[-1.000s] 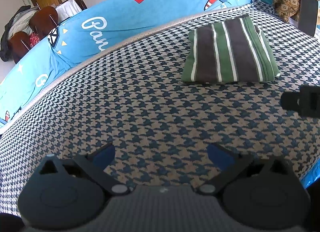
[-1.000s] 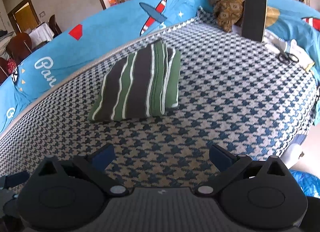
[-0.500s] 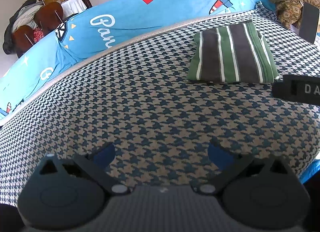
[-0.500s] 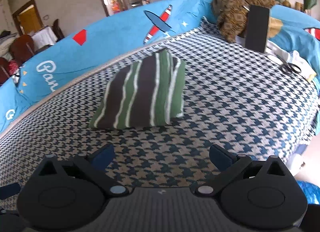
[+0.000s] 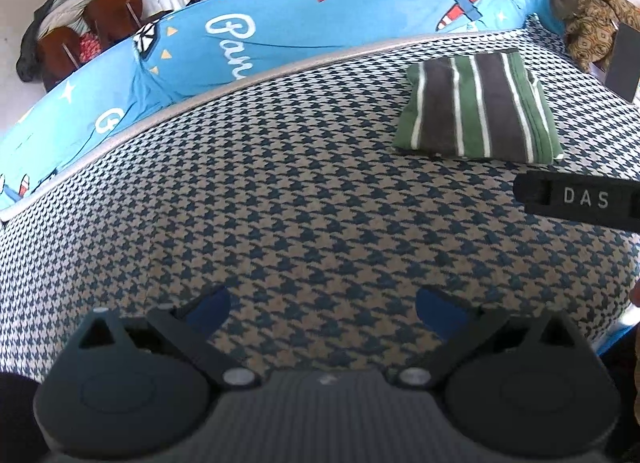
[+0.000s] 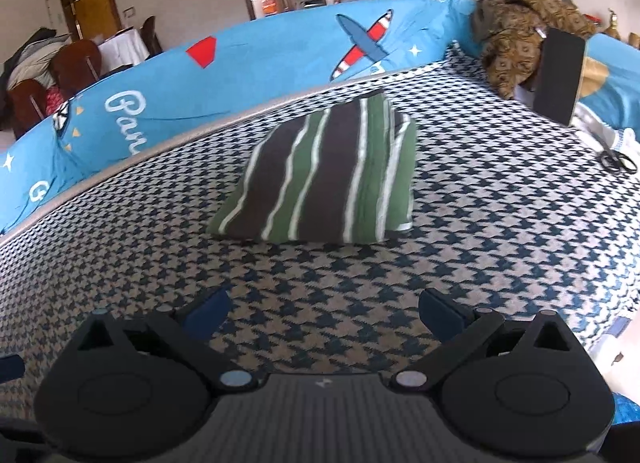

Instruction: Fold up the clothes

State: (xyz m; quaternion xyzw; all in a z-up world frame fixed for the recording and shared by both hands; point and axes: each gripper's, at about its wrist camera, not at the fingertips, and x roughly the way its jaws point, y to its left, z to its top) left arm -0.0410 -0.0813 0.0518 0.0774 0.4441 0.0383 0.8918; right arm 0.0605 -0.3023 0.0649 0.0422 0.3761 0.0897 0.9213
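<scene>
Both the left gripper [image 5: 322, 309] and the right gripper [image 6: 323, 309] have drawn back over the past second with jaws spread and empty, leaving the striped garment [image 6: 326, 175] lying folded, untouched, on the checked sofa seat [image 6: 500, 231], so that fold looks finished.

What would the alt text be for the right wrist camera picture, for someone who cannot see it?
A folded green, dark grey and white striped garment lies on a blue-and-cream houndstooth cover, ahead of the open, empty right tool. A bright blue printed sheet lines the far edge; black scissors lie at right.
</scene>
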